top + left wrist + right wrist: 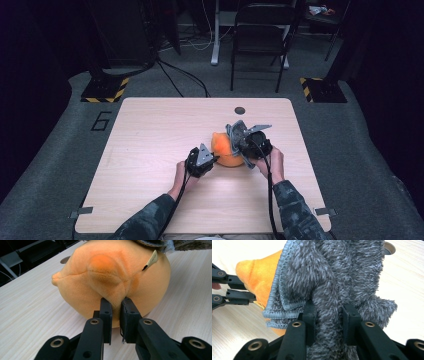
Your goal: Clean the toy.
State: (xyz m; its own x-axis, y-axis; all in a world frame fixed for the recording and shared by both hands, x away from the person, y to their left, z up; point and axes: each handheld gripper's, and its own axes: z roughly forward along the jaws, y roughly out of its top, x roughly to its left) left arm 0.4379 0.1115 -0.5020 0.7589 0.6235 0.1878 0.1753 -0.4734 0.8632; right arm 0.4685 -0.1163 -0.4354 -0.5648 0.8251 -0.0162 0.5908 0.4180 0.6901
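An orange plush toy point(223, 150) lies on the wooden table point(150, 140), right of centre. My left gripper point(212, 159) reaches it from the left and is shut on a fold of the plush point(110, 272), pinched between its jaws point(115, 307). A small cream tag point(152, 260) hangs on the toy's upper right. A fuzzy grey cloth point(337, 272) drapes over the toy's far side point(259, 275). My right gripper point(329, 312) is shut on a thick bunch of this cloth point(235, 134). In the right gripper view, the left gripper point(249, 291) shows at the left edge against the plush.
A round cable hole point(240, 110) sits near the table's far edge, just behind the toy. A black folding chair point(260, 35) and floor cables stand beyond the table. The person's forearms rest over the table's near edge.
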